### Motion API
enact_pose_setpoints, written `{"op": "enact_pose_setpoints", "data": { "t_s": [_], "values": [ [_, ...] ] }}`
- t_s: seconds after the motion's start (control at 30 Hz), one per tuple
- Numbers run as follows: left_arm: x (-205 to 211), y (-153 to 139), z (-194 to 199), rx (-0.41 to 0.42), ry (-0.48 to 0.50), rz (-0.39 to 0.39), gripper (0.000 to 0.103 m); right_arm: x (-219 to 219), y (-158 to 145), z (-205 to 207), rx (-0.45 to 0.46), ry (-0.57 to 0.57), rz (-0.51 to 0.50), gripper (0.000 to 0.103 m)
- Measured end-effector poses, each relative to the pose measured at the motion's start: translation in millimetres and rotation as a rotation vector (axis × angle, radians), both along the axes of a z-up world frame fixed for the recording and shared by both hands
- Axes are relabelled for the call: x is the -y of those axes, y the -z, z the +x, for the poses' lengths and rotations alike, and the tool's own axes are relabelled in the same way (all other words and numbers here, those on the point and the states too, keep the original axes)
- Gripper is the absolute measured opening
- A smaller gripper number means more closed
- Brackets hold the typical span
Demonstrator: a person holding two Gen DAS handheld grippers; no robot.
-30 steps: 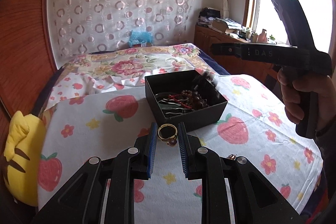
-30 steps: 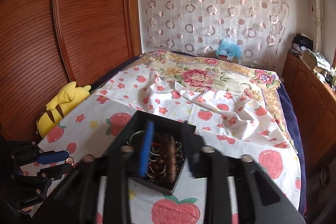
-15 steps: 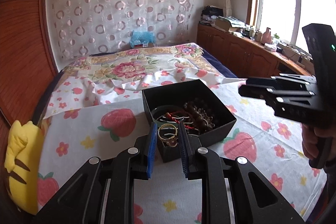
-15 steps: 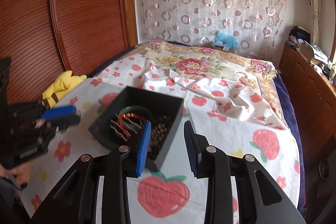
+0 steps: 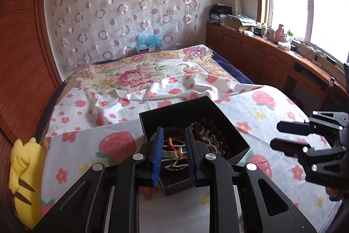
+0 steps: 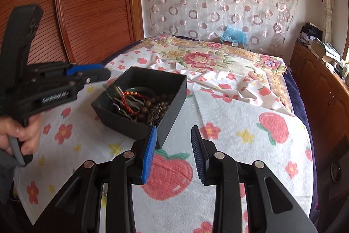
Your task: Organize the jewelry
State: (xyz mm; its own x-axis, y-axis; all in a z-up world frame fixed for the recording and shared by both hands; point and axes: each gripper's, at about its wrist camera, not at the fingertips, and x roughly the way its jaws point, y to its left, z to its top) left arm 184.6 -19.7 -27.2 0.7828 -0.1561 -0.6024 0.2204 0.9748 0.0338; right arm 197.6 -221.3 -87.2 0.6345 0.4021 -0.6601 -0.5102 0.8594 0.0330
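Note:
A black open box (image 5: 218,110) (image 6: 172,102) sits on the strawberry-print cloth on the bed. It holds brown beads (image 5: 205,130) (image 6: 150,105), a red cord (image 6: 128,102), wavy hairpins and a green bangle. My left gripper (image 5: 173,145) hovers over the box's near left part with its jaws apart. The gold ring is a blur between the jaws, dropping into the box. My right gripper (image 6: 173,143) is open and empty, just right of the box's near corner.
A yellow plush toy (image 5: 21,176) lies at the bed's left edge by the wooden wardrobe. A floral sheet (image 6: 207,60) covers the far bed. A wooden cabinet (image 5: 272,58) with clutter runs under the window on the right.
My left gripper moved forward over the box and opened, letting the gold ring go. My right gripper drew back and to the right of the box.

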Motion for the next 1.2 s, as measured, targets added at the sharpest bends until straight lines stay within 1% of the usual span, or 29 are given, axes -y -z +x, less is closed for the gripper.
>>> {"op": "enact_pose_setpoints", "data": {
  "t_s": [0.07, 0.1, 0.13, 0.2, 0.27, 0.33, 0.37, 0.43, 0.5, 0.57, 0.67, 0.73, 0.77, 0.87, 0.93, 1.0, 1.07, 1.1, 1.17, 1.2],
  "values": [
    [2.0, 0.5, 1.5, -0.002, -0.001, 0.005, 0.019, -0.1, 1.4, -3.8, -0.002, -0.005, -0.001, 0.035],
    [3.0, 1.5, 1.1, -0.003, -0.003, 0.006, 0.024, -0.5, 1.3, -4.3, -0.003, -0.007, -0.001, 0.035],
    [2.5, 1.1, -0.1, -0.001, -0.002, 0.001, 0.033, -0.2, 1.5, -6.4, -0.004, -0.009, 0.0, 0.035],
    [4.0, 0.2, -0.2, 0.002, 0.002, -0.002, 0.042, 0.6, 3.0, -11.2, -0.007, -0.015, 0.007, 0.035],
    [4.1, 3.6, -3.6, 0.0, 0.003, 0.0, 0.045, 1.7, 4.2, -15.0, -0.011, -0.018, 0.014, 0.035],
    [2.0, 5.8, -8.2, -0.001, 0.004, -0.005, 0.058, 1.9, 7.6, -21.1, -0.02, -0.026, 0.021, 0.035],
    [1.7, 7.6, -12.2, 0.0, 0.006, -0.008, 0.06, 1.6, 10.0, -24.6, -0.025, -0.031, 0.021, 0.035],
    [-1.9, 11.0, -19.2, -0.004, 0.01, -0.014, 0.07, -0.3, 15.7, -29.3, -0.041, -0.045, 0.018, 0.035],
    [-5.8, 14.8, -27.1, -0.007, 0.012, -0.022, 0.075, -4.5, 20.6, -33.3, -0.057, -0.064, 0.005, 0.035],
    [-10.3, 18.9, -34.7, -0.015, 0.013, -0.032, 0.078, -9.5, 26.2, -38.2, -0.073, -0.085, -0.008, 0.035],
    [-16.2, 28.1, -48.1, -0.03, 0.016, -0.04, 0.08, -18.4, 34.0, -46.7, -0.097, -0.123, -0.02, 0.035],
    [-20.8, 34.5, -56.8, -0.044, 0.018, -0.046, 0.084, -24.4, 36.7, -50.5, -0.105, -0.143, -0.027, 0.035],
    [-22.8, 36.7, -60.7, -0.048, 0.018, -0.048, 0.084, -28.2, 38.1, -52.5, -0.109, -0.155, -0.031, 0.035],
    [-27.6, 42.7, -71.2, -0.062, 0.02, -0.051, 0.084, -39.1, 41.2, -56.9, -0.121, -0.182, -0.039, 0.026],
    [-29.2, 45.5, -75.4, -0.069, 0.023, -0.054, 0.084, -44.8, 42.9, -57.4, -0.125, -0.191, -0.044, 0.023],
    [-30.5, 48.3, -78.7, -0.076, 0.024, -0.057, 0.084, -49.3, 44.1, -57.7, -0.13, -0.198, -0.047, 0.016],
    [-32.2, 52.0, -81.3, -0.084, 0.025, -0.058, 0.084, -53.2, 46.6, -55.8, -0.138, -0.197, -0.062, 0.014],
    [-32.6, 53.2, -82.0, -0.086, 0.024, -0.059, 0.084, -53.4, 47.6, -53.9, -0.143, -0.194, -0.067, 0.009],
    [-33.0, 55.8, -83.2, -0.095, 0.027, -0.064, 0.084, -52.9, 49.1, -52.4, -0.154, -0.196, -0.064, 0.004],
    [-32.7, 56.5, -83.5, -0.097, 0.028, -0.064, 0.084, -52.5, 48.6, -52.3, -0.154, -0.197, -0.061, 0.004]
  ]
}}
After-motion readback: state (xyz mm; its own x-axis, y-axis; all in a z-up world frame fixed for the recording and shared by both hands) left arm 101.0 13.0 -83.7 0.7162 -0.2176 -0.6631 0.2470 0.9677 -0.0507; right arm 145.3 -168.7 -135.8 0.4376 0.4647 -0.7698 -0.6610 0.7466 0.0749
